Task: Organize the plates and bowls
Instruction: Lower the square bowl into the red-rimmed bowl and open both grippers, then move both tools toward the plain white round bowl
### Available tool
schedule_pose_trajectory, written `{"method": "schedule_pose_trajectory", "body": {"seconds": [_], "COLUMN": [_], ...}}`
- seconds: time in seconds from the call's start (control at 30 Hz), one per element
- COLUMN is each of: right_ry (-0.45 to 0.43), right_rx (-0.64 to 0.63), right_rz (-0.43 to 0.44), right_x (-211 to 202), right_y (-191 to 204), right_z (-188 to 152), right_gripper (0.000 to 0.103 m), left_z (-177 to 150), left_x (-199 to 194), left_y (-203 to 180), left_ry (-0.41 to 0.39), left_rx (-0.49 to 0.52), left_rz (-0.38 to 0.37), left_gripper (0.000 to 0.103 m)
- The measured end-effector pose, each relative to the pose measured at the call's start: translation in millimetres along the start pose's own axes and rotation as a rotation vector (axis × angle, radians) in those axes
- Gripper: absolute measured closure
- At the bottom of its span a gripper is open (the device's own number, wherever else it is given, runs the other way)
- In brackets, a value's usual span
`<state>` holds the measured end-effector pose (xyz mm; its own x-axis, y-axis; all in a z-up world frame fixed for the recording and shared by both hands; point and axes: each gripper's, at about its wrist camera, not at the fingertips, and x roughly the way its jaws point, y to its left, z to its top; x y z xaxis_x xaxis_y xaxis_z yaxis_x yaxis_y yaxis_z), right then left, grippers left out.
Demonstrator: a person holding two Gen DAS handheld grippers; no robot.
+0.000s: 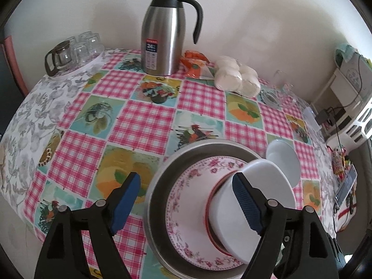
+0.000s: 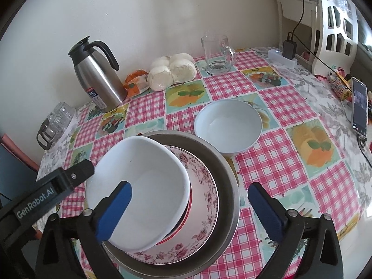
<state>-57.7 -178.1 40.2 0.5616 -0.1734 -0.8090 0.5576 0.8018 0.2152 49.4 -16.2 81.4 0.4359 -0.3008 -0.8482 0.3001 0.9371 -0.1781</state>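
Note:
A steel tray (image 1: 197,150) (image 2: 227,169) sits near the table's front edge. On it lies a pink floral plate (image 1: 186,197) (image 2: 204,195). A white bowl (image 1: 262,181) (image 2: 148,186) with a red-rimmed base rests on the plate. A second white bowl (image 1: 284,160) (image 2: 229,125) stands on the tablecloth just beyond the tray. My left gripper (image 1: 188,204) is open, its jaws wide around the stack, one pad (image 1: 246,200) by the bowl's side. My right gripper (image 2: 190,214) is open, its left pad (image 2: 114,211) over the bowl's near rim.
A steel thermos jug (image 1: 166,37) (image 2: 100,79) stands at the back by the wall. A bag of white buns (image 1: 237,76) (image 2: 172,71), an orange packet (image 1: 195,64), a glass mug (image 2: 217,54), a tray of glasses (image 1: 74,53) (image 2: 55,121) and a phone (image 2: 360,107) lie around.

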Motion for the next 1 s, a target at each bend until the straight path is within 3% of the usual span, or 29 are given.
{"method": "schedule_pose_trajectory", "body": {"seconds": [0.27, 0.33, 1.0], "right_ry": [0.000, -0.001, 0.006], "right_rx": [-0.004, -0.009, -0.009], "right_rz": [-0.001, -0.001, -0.017], "right_x": [1.0, 1.4, 2.9], "right_y": [-0.2, 0.0, -1.6], "right_z": [-0.3, -0.5, -0.6], "right_gripper": [0.000, 0.000, 0.000], "left_z": [0.7, 0.5, -0.4], "left_x": [3.2, 3.4, 2.6], "left_y": [7.6, 8.7, 8.3], "left_ry": [-0.009, -0.016, -0.020], "left_rx": [-0.014, -0.014, 0.001], "left_rz": [0.058, 0.077, 0.093], "left_gripper": [0.019, 0.002, 0.002]}}
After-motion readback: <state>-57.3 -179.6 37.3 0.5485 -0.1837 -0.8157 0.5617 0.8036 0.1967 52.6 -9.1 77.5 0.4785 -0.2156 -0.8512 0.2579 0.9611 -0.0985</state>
